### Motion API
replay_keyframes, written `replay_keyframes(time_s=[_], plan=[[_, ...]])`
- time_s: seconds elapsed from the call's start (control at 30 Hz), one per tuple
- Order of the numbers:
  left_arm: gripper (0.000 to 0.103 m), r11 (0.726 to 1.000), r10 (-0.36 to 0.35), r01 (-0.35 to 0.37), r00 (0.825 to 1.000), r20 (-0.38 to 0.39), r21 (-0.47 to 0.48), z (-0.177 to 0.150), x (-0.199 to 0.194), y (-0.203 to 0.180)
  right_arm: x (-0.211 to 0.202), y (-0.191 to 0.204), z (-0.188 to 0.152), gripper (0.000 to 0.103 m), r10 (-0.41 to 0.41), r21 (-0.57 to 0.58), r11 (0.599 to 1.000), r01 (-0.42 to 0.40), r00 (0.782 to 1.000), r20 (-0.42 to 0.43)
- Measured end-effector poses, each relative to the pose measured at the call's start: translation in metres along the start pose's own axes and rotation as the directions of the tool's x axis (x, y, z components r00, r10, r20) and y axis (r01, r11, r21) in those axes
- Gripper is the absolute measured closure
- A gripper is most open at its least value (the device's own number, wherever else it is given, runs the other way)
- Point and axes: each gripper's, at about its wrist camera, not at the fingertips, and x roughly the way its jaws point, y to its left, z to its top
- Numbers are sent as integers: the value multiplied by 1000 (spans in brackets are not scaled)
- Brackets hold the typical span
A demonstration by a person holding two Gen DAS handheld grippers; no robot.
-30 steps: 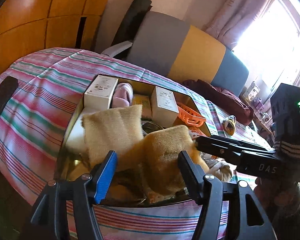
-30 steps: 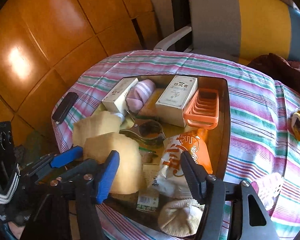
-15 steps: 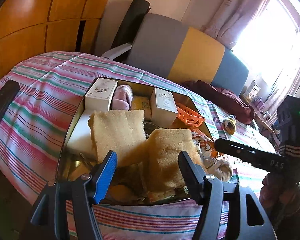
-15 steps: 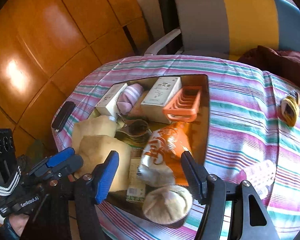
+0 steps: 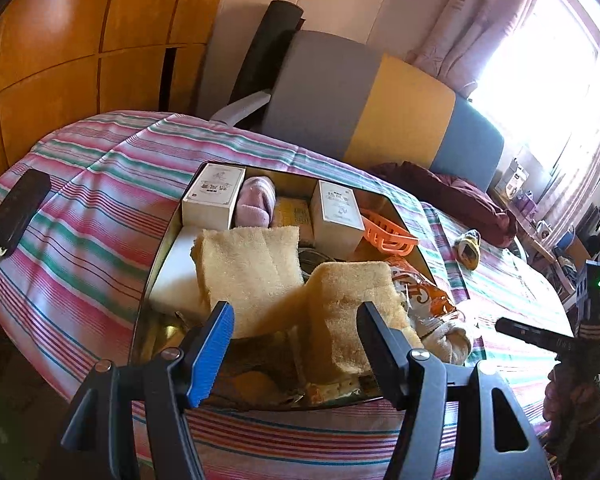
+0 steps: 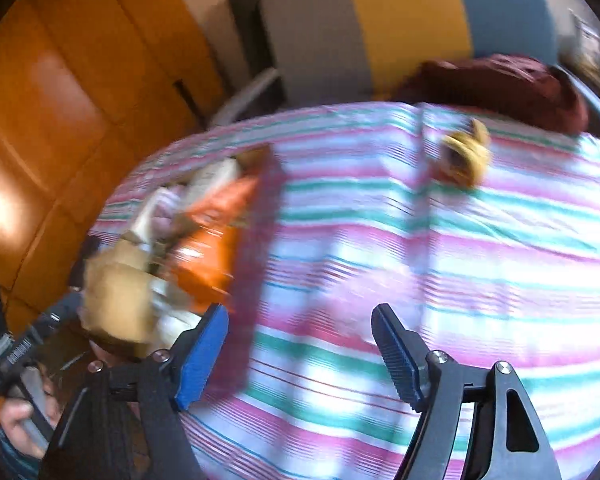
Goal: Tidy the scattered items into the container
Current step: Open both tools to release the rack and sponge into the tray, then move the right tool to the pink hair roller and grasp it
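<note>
Everywhere striped bedspread [image 5: 80, 216], orange wood panelling [image 5: 60, 40].

Two wrist views, both angled down over my bed

My left camera sits close over the metal tin [image 5: 162, 240]; my blurred right camera faces the striped bedspread [image 6: 440, 280] beside it, sharing the tin and sofa [image 5: 380, 108].

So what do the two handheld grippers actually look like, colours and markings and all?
Both match: black frames with silver screws. In its own wrist view, the left gripper has one blue ribbed pad and one black finger, and so does the right gripper. From the left view, the right unit's body carries white lettering, white stripes and a green light.
</note>
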Motion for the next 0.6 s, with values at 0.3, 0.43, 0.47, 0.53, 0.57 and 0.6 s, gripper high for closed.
replay_keyframes(time_s=[0.3,0.43,0.47,0.53,0.57,0.6], plan=[[38,1000,9,-8,1000,-9,12,-2,-4,-6,6,-29,-11,21,9,6,1000,-9,999,-38],[38,1000,15,-15,1000,-14,13,-3,-5,-8,16,-16,-5,11,-1,-124,992,-6,999,-51],[38,1000,16,-16,1000,-16,15,-3,-6,-8,19,-14,-2,11,-6,-151,988,-3,998,-60],[38,999,22,-22,1000,-19,27,-3,-6,-12,28,-13,4,11,-24,-193,981,8,997,-80],[38,999,26,-25,999,-20,35,-3,-6,-13,33,-13,7,11,-38,-213,977,18,995,-90],[38,999,30,-29,999,-21,44,-2,-6,-15,38,-14,10,11,-44,-227,974,20,994,-103]])
